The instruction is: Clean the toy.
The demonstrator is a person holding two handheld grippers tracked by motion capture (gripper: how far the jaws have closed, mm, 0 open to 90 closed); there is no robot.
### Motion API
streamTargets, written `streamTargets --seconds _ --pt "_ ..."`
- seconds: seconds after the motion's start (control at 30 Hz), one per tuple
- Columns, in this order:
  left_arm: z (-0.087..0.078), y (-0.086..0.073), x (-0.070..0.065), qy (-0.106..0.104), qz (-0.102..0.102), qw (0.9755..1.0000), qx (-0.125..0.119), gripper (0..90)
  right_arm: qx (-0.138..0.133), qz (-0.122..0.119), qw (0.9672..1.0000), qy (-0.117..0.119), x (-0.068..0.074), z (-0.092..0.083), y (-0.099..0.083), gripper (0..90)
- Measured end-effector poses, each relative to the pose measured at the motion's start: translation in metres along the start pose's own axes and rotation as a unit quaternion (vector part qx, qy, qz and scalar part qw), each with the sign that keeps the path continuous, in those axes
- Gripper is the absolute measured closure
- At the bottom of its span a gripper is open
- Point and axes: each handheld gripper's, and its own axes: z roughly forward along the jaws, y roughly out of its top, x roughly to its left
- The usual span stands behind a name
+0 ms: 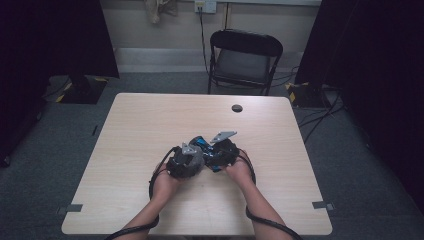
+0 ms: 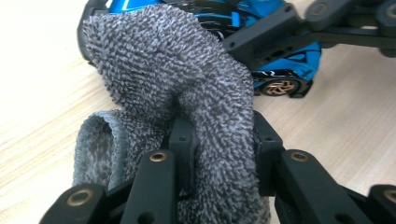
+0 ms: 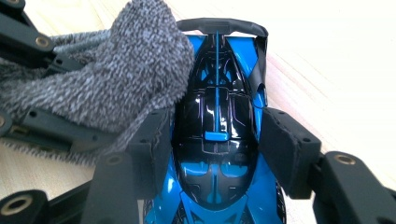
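On the desk [image 1: 140, 125], a little nearer its front edge than its back edge and about midway between the side edges, both grippers meet. The left gripper [image 2: 219, 140] is pinching a grey fuzzy cloth [image 2: 187, 79], which is draped against the blue toy car [image 3: 217, 140]. The right gripper [image 3: 215, 140] clamps the car's body between its pads. Bare wood lies open left, right and toward the back edge. No writing is readable on the car.
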Motion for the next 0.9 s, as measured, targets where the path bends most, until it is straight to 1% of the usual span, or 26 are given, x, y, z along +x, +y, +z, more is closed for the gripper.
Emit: streamTargets --seconds 0.03,0.1,0.13,0.3,0.37,0.47,0.5,0.57,0.6,0.7,0.77,0.8,0.83,0.87,0.9 --pt "0.0 0.0 -0.001 -0.004 0.001 1.0 0.0 68.3 0.0 0.0 1.0 0.0 0.0 0.0 0.0 44.4" --pt "0.0 0.0 -0.002 -0.006 0.0 1.0 0.002 68.4 -0.001 0.001 1.0 0.001 0.0 0.0 0.0 44.4" --pt "-0.001 0.0 -0.003 -0.007 0.006 1.0 0.003 68.3 0.0 0.0 1.0 0.0 0.0 0.0 0.0 44.4" --pt "-0.001 0.0 -0.009 -0.013 0.014 0.9998 0.004 68.3 -0.001 0.001 1.0 0.001 0.0 0.0 0.0 44.4" --pt "-0.001 0.0 -0.01 -0.015 0.011 0.9998 0.005 68.3 -0.001 0.001 1.0 0.001 0.0 0.0 0.0 44.4" --pt "-0.002 -0.001 -0.013 -0.017 0.016 0.9997 0.003 68.3 -0.001 0.0 1.0 0.0 0.0 0.0 0.0 44.4" --pt "-0.002 -0.002 -0.016 -0.02 0.017 0.9996 0.004 68.3 -0.001 0.0 1.0 0.0 0.0 0.0 0.0 44.4" --pt "-0.002 -0.002 -0.018 -0.023 0.018 0.9996 0.003 68.3 0.0 0.0 1.0 0.0 0.0 0.0 0.0 44.4" --pt "-0.002 -0.002 -0.019 -0.023 0.023 0.9995 0.006 68.3 0.0 0.0 1.0 0.0 0.0 0.0 0.0 44.4" --pt "-0.002 -0.002 -0.025 -0.031 0.027 0.9991 0.006 68.3 0.0 0.001 1.0 -0.001 0.0 0.0 0.0 44.4" --pt "-0.002 -0.002 -0.026 -0.031 0.03 0.999 0.005 68.3 0.0 0.0 1.0 -0.001 0.0 0.0 0.0 44.4" --pt "-0.002 -0.002 -0.027 -0.036 0.029 0.9989 0.006 68.3 0.0 0.001 1.0 -0.001 0.0 0.0 0.0 44.4" --pt "-0.002 -0.002 -0.029 -0.038 0.032 0.9987 0.006 68.3 0.001 0.0 1.0 -0.001 0.0 0.0 0.0 44.4" --pt "-0.002 -0.002 -0.029 -0.038 0.032 0.9987 0.006 68.3 -0.001 0.001 1.0 0.0 0.0 0.0 0.0 44.4" --pt "-0.002 -0.002 -0.03 -0.041 0.028 0.9987 0.006 68.3 -0.001 0.001 1.0 0.0 0.0 0.0 -0.001 44.4"
